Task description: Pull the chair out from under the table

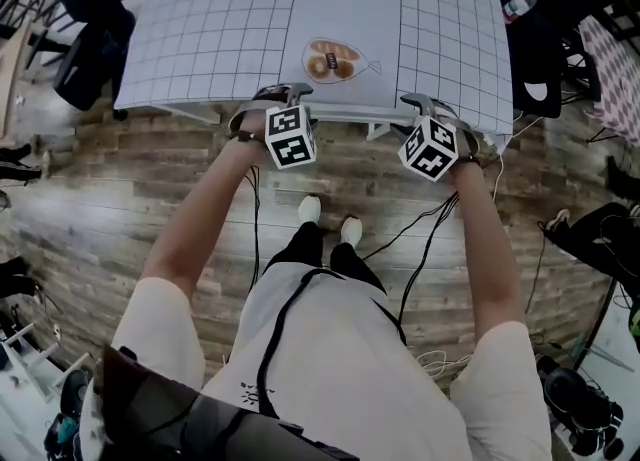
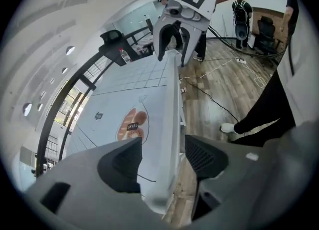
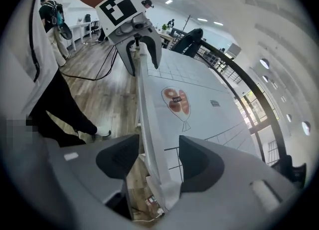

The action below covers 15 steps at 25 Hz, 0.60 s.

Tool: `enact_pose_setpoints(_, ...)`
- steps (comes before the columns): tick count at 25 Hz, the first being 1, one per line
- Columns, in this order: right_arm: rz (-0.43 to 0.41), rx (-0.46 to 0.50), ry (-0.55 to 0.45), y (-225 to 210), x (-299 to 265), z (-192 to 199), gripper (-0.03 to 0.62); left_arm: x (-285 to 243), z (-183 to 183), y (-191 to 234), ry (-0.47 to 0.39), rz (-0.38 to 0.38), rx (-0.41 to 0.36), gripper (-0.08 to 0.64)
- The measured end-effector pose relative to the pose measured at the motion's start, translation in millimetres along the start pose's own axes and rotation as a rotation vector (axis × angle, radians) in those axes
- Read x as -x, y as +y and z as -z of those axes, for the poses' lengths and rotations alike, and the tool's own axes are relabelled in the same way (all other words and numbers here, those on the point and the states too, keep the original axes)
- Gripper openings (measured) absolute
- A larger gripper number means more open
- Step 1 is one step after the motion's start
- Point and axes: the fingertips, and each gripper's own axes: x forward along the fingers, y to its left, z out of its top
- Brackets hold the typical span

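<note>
Two grippers are open wide. The left gripper (image 2: pixel 163 146) and the right gripper (image 3: pixel 159 144) each have the near edge of the table (image 1: pixel 220 39) between their jaws. I cannot see the chair.

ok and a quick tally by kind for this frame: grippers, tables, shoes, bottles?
Grey two-jaw grippers: 2 (left gripper, right gripper, both open astride the table's near edge)
White grid-printed table: 1
White shoes: 2
Clear red-capped bottle: 1
Total: 6
</note>
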Motion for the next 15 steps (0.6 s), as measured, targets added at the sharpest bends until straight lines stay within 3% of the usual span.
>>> enact_pose_setpoints(5,-0.090,0.084,0.058,3,-22,3,0.268,-18,-3,-8,0.033,0.084,-0.040,0.279)
enact_pose_setpoints(10,-0.163,0.143,0.092,11,-35,6,0.231,-31,-4,-20,0.073,0.154,-0.068,0.249)
enact_pose_setpoints(15,-0.196,0.233,0.150,16,-48,12,0.198,-43,11,-26,0.187,0.189,-0.147,0.210)
